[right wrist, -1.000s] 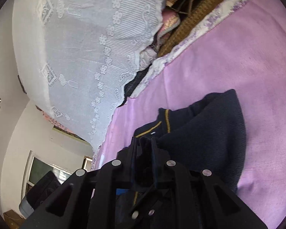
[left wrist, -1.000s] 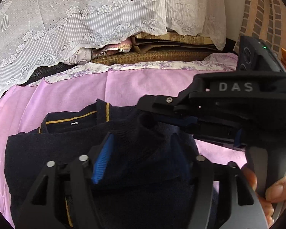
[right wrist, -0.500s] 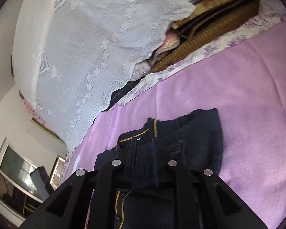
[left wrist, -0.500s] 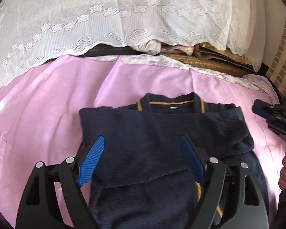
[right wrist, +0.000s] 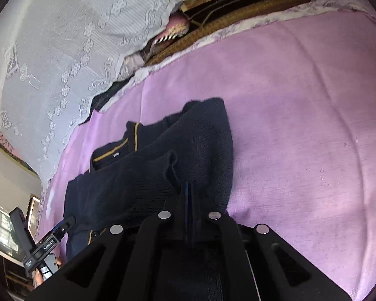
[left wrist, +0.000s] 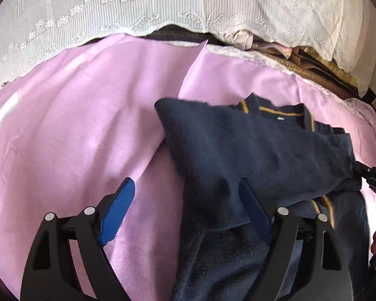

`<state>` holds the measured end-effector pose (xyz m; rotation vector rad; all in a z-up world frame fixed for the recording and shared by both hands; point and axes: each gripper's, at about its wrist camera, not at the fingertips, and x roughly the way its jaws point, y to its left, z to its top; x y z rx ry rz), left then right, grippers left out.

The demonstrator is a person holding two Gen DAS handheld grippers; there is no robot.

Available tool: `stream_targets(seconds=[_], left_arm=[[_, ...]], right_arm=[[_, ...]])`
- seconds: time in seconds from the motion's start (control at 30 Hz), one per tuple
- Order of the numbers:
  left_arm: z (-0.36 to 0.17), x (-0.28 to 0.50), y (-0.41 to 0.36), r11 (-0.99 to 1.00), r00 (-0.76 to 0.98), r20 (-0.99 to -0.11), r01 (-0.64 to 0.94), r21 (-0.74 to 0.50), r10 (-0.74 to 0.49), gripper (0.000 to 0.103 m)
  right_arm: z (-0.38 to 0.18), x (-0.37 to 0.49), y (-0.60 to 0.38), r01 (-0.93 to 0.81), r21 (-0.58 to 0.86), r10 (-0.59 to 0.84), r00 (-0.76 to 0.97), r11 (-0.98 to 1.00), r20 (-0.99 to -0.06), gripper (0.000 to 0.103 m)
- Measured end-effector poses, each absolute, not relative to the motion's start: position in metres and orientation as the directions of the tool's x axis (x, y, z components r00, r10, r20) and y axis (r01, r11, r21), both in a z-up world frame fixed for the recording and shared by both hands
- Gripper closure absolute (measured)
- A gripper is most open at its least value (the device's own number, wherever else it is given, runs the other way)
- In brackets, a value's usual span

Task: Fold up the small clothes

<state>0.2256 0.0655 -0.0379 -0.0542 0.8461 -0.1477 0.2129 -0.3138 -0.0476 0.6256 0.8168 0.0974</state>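
Observation:
A small navy knit top [left wrist: 253, 155] with yellow collar trim lies partly folded on the pink sheet [left wrist: 75, 138]; it also shows in the right wrist view [right wrist: 178, 155]. My left gripper [left wrist: 185, 200] is open, its right finger at the folded flap's near left edge and its left finger over bare sheet. My right gripper [right wrist: 189, 190] is shut, its tips at a fold of the top's right side. Whether cloth is pinched between them is hidden. The right gripper also shows at the right edge of the left wrist view [left wrist: 373, 175], and the left gripper [right wrist: 52, 238] in the right wrist view.
White lace cloth [left wrist: 163, 7] hangs over stacked bedding [right wrist: 238, 7] along the far side of the bed. Pink sheet [right wrist: 300, 125] spreads wide to the right of the top.
My left gripper has let go of the navy fabric, opened and moved left. The flap now lies folded across the top. My right gripper has moved away to the top's right side.

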Motion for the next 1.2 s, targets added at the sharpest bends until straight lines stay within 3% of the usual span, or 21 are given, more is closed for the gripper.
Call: stream_targets(seconds=[0.17, 0.3, 0.33, 0.4, 0.47, 0.57, 0.63, 0.7, 0.77, 0.83, 0.93, 0.97, 1.0, 1.03, 1.1, 1.17, 1.2], left_arm=[[-0.012, 0.245, 0.023, 0.952, 0.626, -0.722, 0.257, -0.166, -0.295, 0.021], [-0.03, 0.281, 0.006, 0.965, 0.594, -0.769, 0.236, -0.111, -0.234, 0.021], [-0.04, 0.29, 0.01, 0.972, 0.578, -0.789, 0.209, -0.105, -0.209, 0.021], [-0.06, 0.301, 0.024, 0.98, 0.555, -0.811, 0.169, -0.108, -0.185, 0.019], [-0.064, 0.298, 0.036, 0.968, 0.57, -0.785, 0.19, -0.162, -0.243, 0.019], [-0.058, 0.285, 0.043, 0.978, 0.61, -0.767, 0.164, -0.126, -0.201, 0.021], [-0.049, 0.266, 0.051, 0.971, 0.637, -0.733, 0.17, -0.17, -0.24, 0.021], [-0.036, 0.242, 0.057, 0.942, 0.648, -0.683, 0.23, -0.246, -0.337, 0.02], [-0.027, 0.23, 0.053, 0.92, 0.645, -0.656, 0.274, -0.281, -0.392, 0.013], [-0.03, 0.228, 0.047, 0.906, 0.615, -0.666, 0.294, -0.304, -0.422, 0.012], [-0.054, 0.234, 0.039, 0.924, 0.563, -0.735, 0.267, -0.272, -0.379, 0.012], [-0.058, 0.234, 0.039, 0.925, 0.555, -0.741, 0.266, -0.272, -0.378, 0.012], [-0.057, 0.232, 0.037, 0.927, 0.562, -0.74, 0.27, -0.259, -0.37, 0.012], [-0.056, 0.23, 0.036, 0.932, 0.566, -0.743, 0.272, -0.24, -0.357, 0.012], [-0.057, 0.222, 0.035, 0.938, 0.575, -0.747, 0.277, -0.207, -0.334, 0.012], [-0.055, 0.213, 0.036, 0.945, 0.589, -0.746, 0.277, -0.175, -0.311, 0.012], [-0.053, 0.207, 0.037, 0.953, 0.596, -0.751, 0.262, -0.153, -0.284, 0.012]], right_arm=[[-0.037, 0.249, -0.26, 0.001, 0.617, 0.476, 0.636, 0.787, -0.608, 0.097], [-0.062, 0.282, -0.249, 0.026, 0.653, 0.521, 0.578, 0.757, -0.628, 0.097], [-0.071, 0.285, -0.254, 0.043, 0.656, 0.52, 0.571, 0.753, -0.635, 0.102], [-0.084, 0.284, -0.272, 0.051, 0.712, 0.564, 0.571, 0.701, -0.597, 0.103], [-0.081, 0.278, -0.29, 0.089, 0.718, 0.539, 0.599, 0.691, -0.593, 0.103], [-0.072, 0.263, -0.309, 0.142, 0.684, 0.452, 0.653, 0.716, -0.608, 0.103], [-0.062, 0.25, -0.306, 0.137, 0.674, 0.431, 0.674, 0.726, -0.6, 0.097], [-0.042, 0.24, -0.285, 0.04, 0.64, 0.45, 0.678, 0.767, -0.582, 0.097], [-0.029, 0.232, -0.262, -0.043, 0.634, 0.498, 0.661, 0.772, -0.561, 0.094], [-0.026, 0.229, -0.241, -0.09, 0.628, 0.531, 0.633, 0.773, -0.563, 0.07], [-0.044, 0.229, -0.237, -0.059, 0.609, 0.515, 0.603, 0.791, -0.61, 0.065], [-0.055, 0.231, -0.243, -0.03, 0.633, 0.527, 0.586, 0.773, -0.616, 0.066], [-0.066, 0.231, -0.25, -0.008, 0.672, 0.554, 0.575, 0.74, -0.603, 0.073], [-0.074, 0.23, -0.26, 0.017, 0.702, 0.568, 0.574, 0.712, -0.59, 0.089], [-0.083, 0.227, -0.276, 0.058, 0.737, 0.582, 0.574, 0.673, -0.576, 0.103], [-0.093, 0.218, -0.29, 0.088, 0.794, 0.621, 0.575, 0.601, -0.533, 0.103], [-0.093, 0.212, -0.295, 0.118, 0.782, 0.596, 0.581, 0.612, -0.554, 0.103]])
